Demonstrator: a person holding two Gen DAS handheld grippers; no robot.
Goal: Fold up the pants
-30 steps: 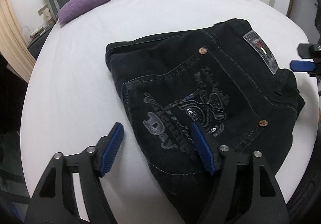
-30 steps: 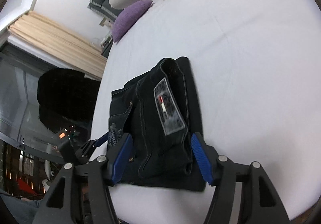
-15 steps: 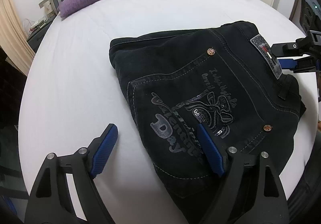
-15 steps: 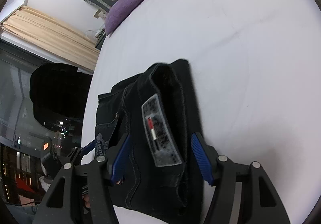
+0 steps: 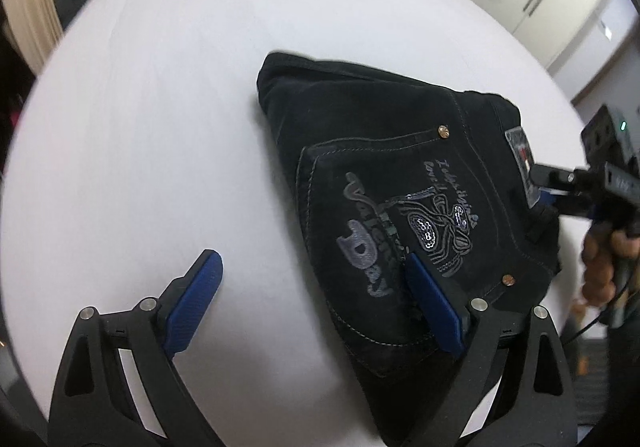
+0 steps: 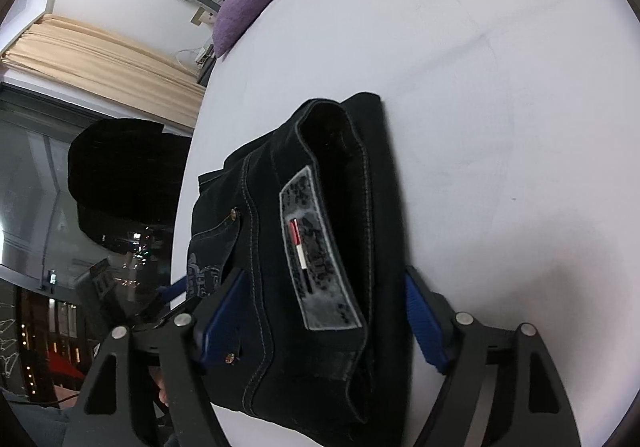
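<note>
Releasing: both grippers are letting go of the pants (image 5: 400, 183), which lie as a compact black bundle on the white bed (image 5: 160, 127), back pocket print up, waistband patch (image 6: 316, 259) toward the right side.

Left gripper (image 5: 316, 307): jaws opening, already wide. One blue pad hangs over bare sheet, the other sits over the pocket edge of the bundle; no cloth is pinched between them.

Right gripper (image 6: 324, 319): jaws opening. The waistband end of the bundle sits between the pads, which flank it on either side. The near pad looks close to the denim; contact cannot be confirmed, and no squeeze shows in the cloth.

Step, as judged: final fold looks made; this is the let-go and tidy stage. Bundle edges look roughly stacked, though the waistband end gapes a little in the right wrist view.

Next move calls for: drawing both grippers back clear of the cloth without snagging a pad on the belt loop or pocket edge, then perhaps pressing the gaping waistband flat.

Cushions (image 6: 248, 7) lie well apart at the bed head.
</note>
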